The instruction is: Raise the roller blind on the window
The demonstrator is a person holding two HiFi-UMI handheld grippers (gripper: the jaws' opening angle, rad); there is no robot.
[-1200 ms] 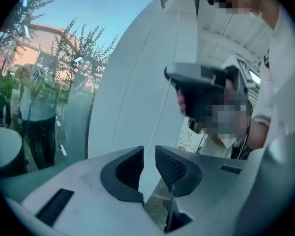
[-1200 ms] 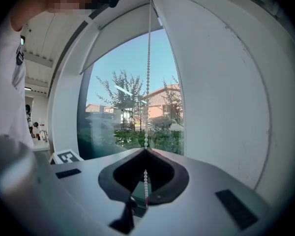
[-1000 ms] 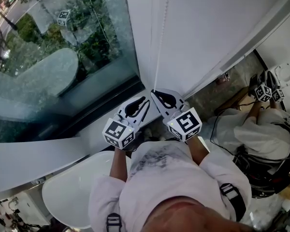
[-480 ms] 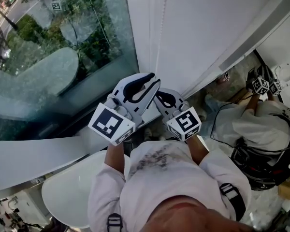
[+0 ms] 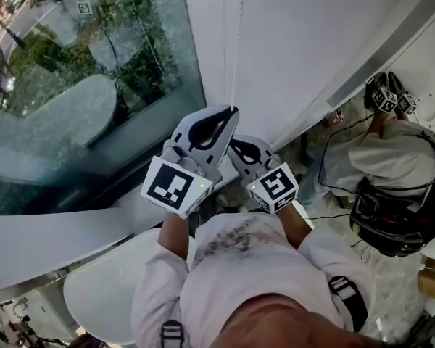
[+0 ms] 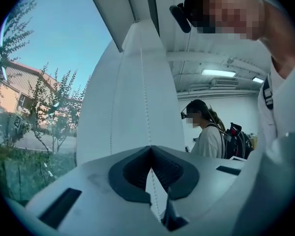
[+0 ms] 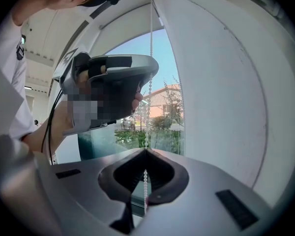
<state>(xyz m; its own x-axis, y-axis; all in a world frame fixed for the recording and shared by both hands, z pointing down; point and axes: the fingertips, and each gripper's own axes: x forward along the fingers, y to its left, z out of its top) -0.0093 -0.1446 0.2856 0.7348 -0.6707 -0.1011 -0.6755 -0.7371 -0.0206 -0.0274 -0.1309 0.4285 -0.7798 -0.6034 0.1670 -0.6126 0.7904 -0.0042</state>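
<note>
Your left tongs (image 5: 230,111) are clamped on the bead chain (image 5: 237,49) just above your right tongs (image 7: 146,150), also clamped on it, while the roller blind (image 7: 130,26) hangs high above both, partly raised, so I judge several pulls remain.

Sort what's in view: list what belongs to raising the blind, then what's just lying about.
For the job:
bead chain
window
left hand-held gripper and right hand-held gripper, both shut on that chain

Just there:
second person, off to the right
white rounded fixture below the window
</note>
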